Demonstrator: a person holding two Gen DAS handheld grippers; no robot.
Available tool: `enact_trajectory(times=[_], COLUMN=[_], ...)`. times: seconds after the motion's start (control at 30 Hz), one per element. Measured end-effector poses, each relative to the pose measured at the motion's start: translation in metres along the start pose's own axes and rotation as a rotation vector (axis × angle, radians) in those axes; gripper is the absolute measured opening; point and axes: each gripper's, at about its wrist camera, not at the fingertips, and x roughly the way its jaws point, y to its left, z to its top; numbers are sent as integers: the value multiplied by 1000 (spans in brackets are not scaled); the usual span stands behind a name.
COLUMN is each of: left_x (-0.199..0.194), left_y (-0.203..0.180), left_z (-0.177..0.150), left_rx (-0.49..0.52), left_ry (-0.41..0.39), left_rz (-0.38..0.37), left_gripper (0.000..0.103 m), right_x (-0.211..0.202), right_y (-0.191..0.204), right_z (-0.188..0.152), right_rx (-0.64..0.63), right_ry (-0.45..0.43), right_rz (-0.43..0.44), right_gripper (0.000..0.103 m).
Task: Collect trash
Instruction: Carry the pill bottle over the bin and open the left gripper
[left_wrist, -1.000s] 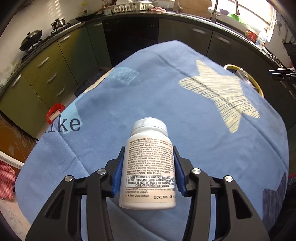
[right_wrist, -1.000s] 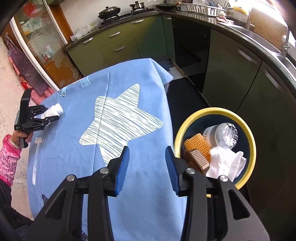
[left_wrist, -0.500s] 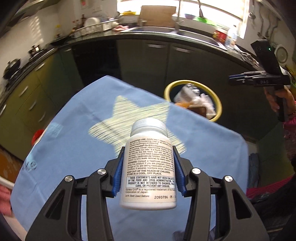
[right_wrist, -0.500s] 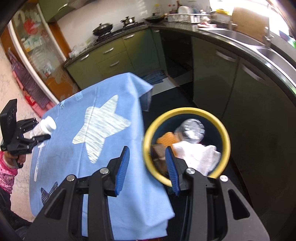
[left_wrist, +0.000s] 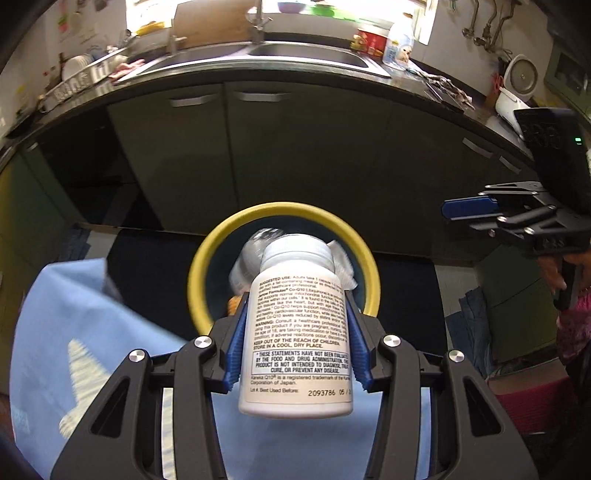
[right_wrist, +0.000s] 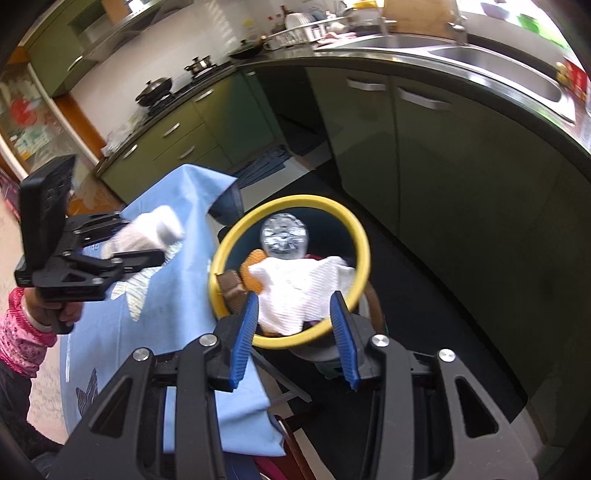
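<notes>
Left gripper (left_wrist: 295, 343): blue pads clamp both sides of the bottle; in the right wrist view it shows at (right_wrist: 147, 240), over the cloth's edge nearest the bin.
Bottle (left_wrist: 297, 332): white, capped, printed label facing the camera, upright between the fingers, held in the air in front of the bin's mouth; blurred white at (right_wrist: 147, 232) in the right wrist view.
Right gripper (right_wrist: 291, 332): fingers spread wide with nothing between them, poised above the near rim of the bin.
Bin (right_wrist: 360, 236): round, yellow rim, dark inside, standing on the floor just beside the table's edge; also at (left_wrist: 201, 273).
Bin contents: a crumpled white paper (right_wrist: 295, 288), a clear plastic bottle (right_wrist: 283, 234), an orange piece (right_wrist: 250, 271) and a brown item (right_wrist: 231, 286).
Cloth (right_wrist: 177, 295): light blue with pale star print, draped over the table.
Background: green cabinets (right_wrist: 436, 155) under a dark counter with a sink (left_wrist: 295, 55).
</notes>
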Motion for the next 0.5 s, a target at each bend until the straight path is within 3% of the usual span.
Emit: enact_trajectory(times=[0.3, 0.4, 0.5], left_x=[97, 116, 105], left_y=[-33, -30, -19], left_z=[41, 47, 47], left_rx=[11, -11, -80], left_ry=[74, 79, 51], left_rz=[-4, 62, 64], left_gripper=[47, 69, 71], right_x=[-7, -8, -8], right_y=[-16, -17, -10], right_z=[2, 2, 0], right_rx=[31, 34, 17], right_ry=[-18, -18, -15], right_rz=[-22, -16, -2], right_gripper=[39, 39, 39])
